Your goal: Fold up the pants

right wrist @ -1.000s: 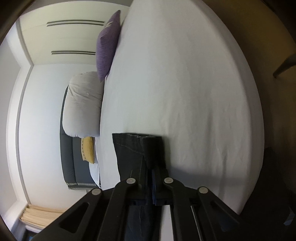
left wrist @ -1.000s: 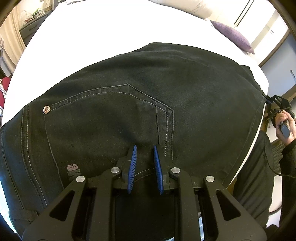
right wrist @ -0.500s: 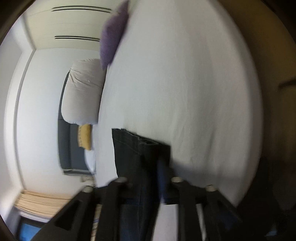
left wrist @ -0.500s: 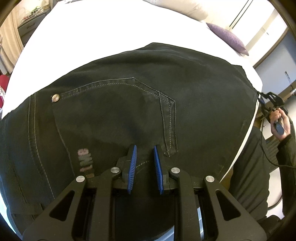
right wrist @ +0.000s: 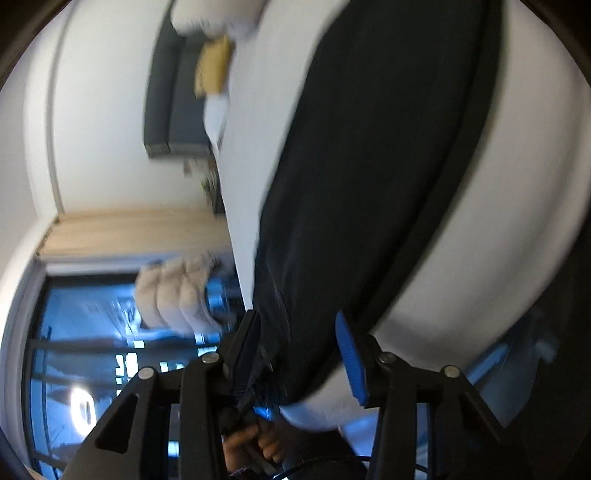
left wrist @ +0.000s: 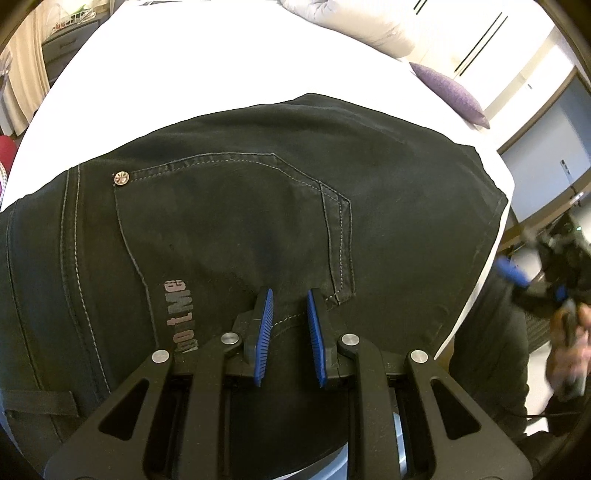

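Since a second ago the right hand-held gripper (right wrist: 303,354) has let go of the hem it was pinching and swung round, so its view, sharp before, is now blurred and shows its blue pads parted, with dark cloth running up between them but not clamped. The left hand-held gripper (left wrist: 290,325) has barely shifted: its jaws stand a little apart just above the seat of the black jeans (left wrist: 258,229), holding nothing. The jeans lie flat on the white bed (left wrist: 184,66), back side up, the stitched back pocket (left wrist: 236,221) and its rivet (left wrist: 122,178) facing the camera, and they look already folded leg over leg. Their long axis runs across the left wrist view: the waistband end with its belt loop (left wrist: 37,400) sits at lower left and the cloth runs right toward the bed's edge, where the right gripper and the hand holding it appear as a blur. To do the coming fold well, each gripper probably wants a fresh, full-thickness bite on a matching corner of one end, so that the layers travel together and the edges land square. A purple cushion (left wrist: 448,92) and a pale pillow (left wrist: 351,26) lie at the head of the bed, well clear of the jeans.
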Available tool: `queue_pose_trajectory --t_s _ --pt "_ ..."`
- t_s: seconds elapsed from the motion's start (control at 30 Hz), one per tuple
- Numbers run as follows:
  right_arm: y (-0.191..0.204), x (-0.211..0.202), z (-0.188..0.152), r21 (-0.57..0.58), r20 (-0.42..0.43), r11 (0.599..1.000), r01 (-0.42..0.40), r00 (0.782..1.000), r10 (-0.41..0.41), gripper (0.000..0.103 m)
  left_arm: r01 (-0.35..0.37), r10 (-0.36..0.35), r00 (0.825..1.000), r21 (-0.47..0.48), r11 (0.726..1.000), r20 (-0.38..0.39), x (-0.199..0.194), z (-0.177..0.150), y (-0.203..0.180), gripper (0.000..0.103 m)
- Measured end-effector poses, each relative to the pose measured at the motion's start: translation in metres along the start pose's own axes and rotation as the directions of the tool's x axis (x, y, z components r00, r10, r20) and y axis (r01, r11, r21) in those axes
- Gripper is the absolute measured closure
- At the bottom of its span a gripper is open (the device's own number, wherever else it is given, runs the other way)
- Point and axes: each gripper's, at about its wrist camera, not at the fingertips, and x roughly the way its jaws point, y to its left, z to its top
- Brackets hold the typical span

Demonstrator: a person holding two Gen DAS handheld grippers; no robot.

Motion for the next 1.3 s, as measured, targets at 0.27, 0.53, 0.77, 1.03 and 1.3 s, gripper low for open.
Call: queue_pose_trajectory --t_s 0.27,0.53,0.77,1.03,1.3 --pt "-0.004 0.038 -0.017 0.029 -0.131 0.999 0.042 0.991 -0.038 0.056 0.03 -0.03 1.0 -0.019 0.999 0.009 -0.004 -0.001 0.01 0.084" --pt "-0.002 0.058 -0.023 0.013 -0.153 1.0 0.027 0.988 -0.025 0.056 0.037 -0.037 0.999 -0.018 0.999 0.009 -0.007 -0.003 0.013 0.084" --pt "-0.006 0.051 -0.022 0.059 -0.162 0.998 0.017 0.987 -0.007 0.056 0.035 -0.035 0.999 -0.015 0.999 0.008 -0.011 -0.003 0.013 0.084" --pt "0.001 0.048 -0.023 0.078 -0.172 0.997 -0.007 0.985 0.021 0.056 0.031 -0.03 1.0 -0.015 0.999 0.008 -0.009 -0.002 0.011 0.084" --pt "-0.006 0.064 -0.026 0.106 -0.194 0.994 -0.006 0.981 0.027 0.056 0.029 -0.028 1.0 -0.018 0.999 0.008 -0.009 -0.003 0.011 0.084"
